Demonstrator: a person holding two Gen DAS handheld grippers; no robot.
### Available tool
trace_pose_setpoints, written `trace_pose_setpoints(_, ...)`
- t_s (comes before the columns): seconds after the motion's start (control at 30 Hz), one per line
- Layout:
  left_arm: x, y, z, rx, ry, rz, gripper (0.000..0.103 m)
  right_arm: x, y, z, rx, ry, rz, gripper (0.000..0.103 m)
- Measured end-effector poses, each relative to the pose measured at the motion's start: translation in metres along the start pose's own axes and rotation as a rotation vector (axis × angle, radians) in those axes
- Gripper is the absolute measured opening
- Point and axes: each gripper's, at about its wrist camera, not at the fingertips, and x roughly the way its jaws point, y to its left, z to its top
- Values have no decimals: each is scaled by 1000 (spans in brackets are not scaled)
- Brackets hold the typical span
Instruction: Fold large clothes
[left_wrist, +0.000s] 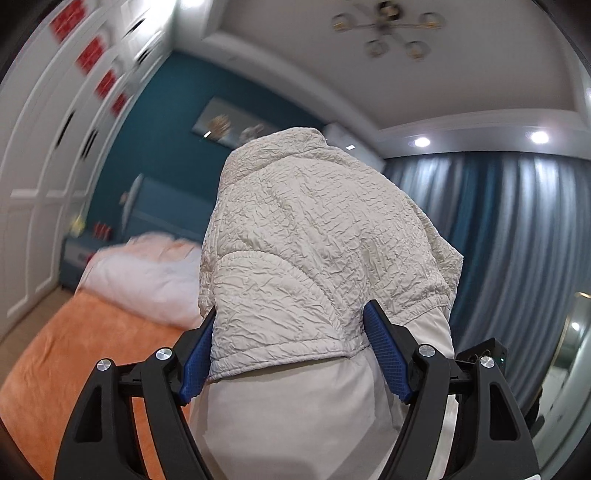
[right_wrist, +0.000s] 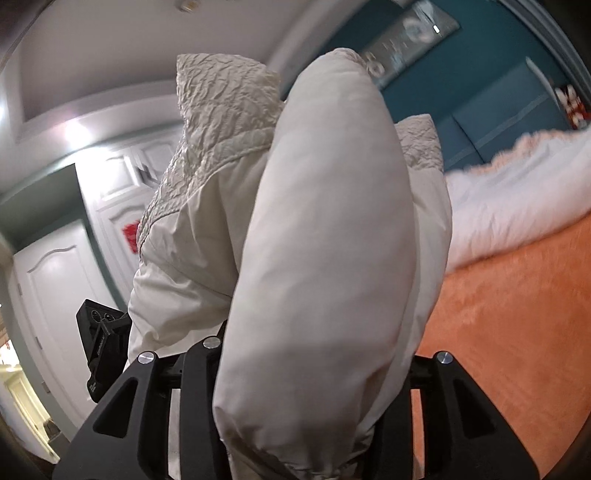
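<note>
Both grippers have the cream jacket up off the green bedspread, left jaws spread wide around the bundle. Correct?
Not quite: the bedspread is orange, not green, as both wrist views show. The rest holds: the cream jacket is lifted clear of the bed, the left gripper has its jaws spread wide around the bundle, and the right gripper has jacket fabric bulging between its jaws.
</note>
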Motion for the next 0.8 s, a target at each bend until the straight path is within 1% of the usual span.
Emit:
trace_pose_setpoints(0.07,18,27,-13,-28,27,27,73,13,-35,-17,31,34,-17,37)
trace_pose_setpoints(0.17,52,75,-39,-82,84,59,73,48,-82,-39,101,92,-54,37)
trace_pose_setpoints(0.2,69,95,-56,-106,119,73,73,61,-102,-51,128,114,-77,37)
trace_pose_setpoints(0.27,91,125,-77,-138,174,100,73,83,-137,-74,178,157,-124,37)
trace_pose_setpoints(0.3,103,143,-96,-161,214,116,72,95,-161,-90,215,190,-165,37)
trace_pose_setpoints(0.33,113,158,-114,-185,251,134,72,99,-173,-102,238,215,-195,37)
trace_pose_setpoints(0.37,123,172,-133,-212,292,147,71,106,-196,-124,279,262,-252,37)
trace_pose_setpoints(0.4,135,191,-162,-247,356,181,71,110,-209,-136,300,290,-282,37)
trace_pose_setpoints(0.47,149,220,-203,-271,446,255,66,117,-245,-176,349,394,-402,38)
trace_pose_setpoints(0.5,153,230,-229,-267,508,301,63,117,-260,-196,371,456,-465,41)
trace_pose_setpoints(0.53,154,235,-245,-260,551,327,62,114,-274,-214,402,504,-515,48)
trace_pose_setpoints(0.57,147,235,-258,-240,564,340,71,99,-280,-223,436,463,-458,50)
trace_pose_setpoints(0.6,140,230,-261,-220,551,342,72,78,-280,-224,457,408,-421,49)
trace_pose_setpoints(0.63,134,228,-261,-207,555,348,76,65,-280,-222,467,399,-415,49)
trace_pose_setpoints(0.67,128,227,-261,-210,574,343,77,51,-278,-219,479,390,-415,51)
trace_pose_setpoints(0.7,120,227,-257,-234,592,334,77,40,-277,-214,478,377,-436,51)
trace_pose_setpoints(0.73,113,228,-255,-258,589,319,77,29,-271,-205,446,365,-472,50)
trace_pose_setpoints(0.77,108,230,-248,-270,581,322,77,23,-264,-198,403,354,-495,47)
trace_pose_setpoints(0.8,102,225,-234,-257,566,347,77,17,-251,-182,327,318,-533,44)
